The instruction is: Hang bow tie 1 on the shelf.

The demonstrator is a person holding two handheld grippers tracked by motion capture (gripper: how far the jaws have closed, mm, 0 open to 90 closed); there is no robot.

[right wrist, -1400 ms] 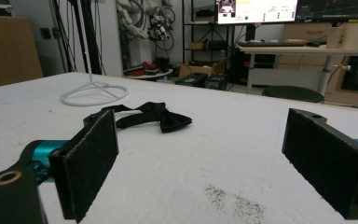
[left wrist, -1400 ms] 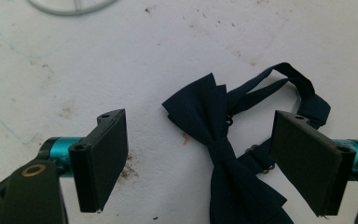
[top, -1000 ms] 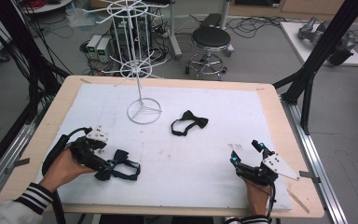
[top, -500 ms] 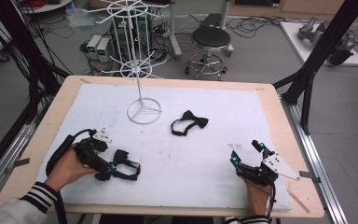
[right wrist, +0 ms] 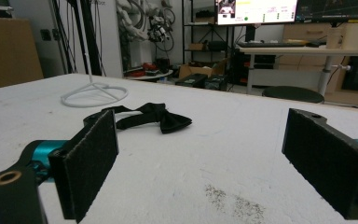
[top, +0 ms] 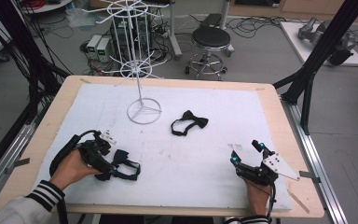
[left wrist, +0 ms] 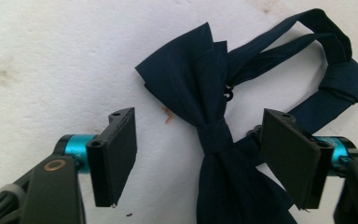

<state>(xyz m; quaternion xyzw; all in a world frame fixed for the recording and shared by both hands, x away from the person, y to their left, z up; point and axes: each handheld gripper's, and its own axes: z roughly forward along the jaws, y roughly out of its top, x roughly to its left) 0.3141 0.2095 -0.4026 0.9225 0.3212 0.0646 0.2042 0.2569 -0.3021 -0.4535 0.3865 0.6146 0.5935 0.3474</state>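
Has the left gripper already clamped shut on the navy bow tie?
No: in the left gripper view the left gripper has its jaws spread wide, with the navy bow tie lying on the table between them, ungripped.

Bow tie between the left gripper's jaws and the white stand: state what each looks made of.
Navy bow tie: woven fabric, matte with slight sheen; soft folds and a flat strap suggest it. White stand: thin wire, probably coated or painted metal, given its slim rods and ring base.

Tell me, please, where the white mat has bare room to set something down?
Free: the stretch between the black bow tie and the right gripper, and the far right corner. Crowded: by the left gripper over the navy bow tie, and around the wire rack's ring base.
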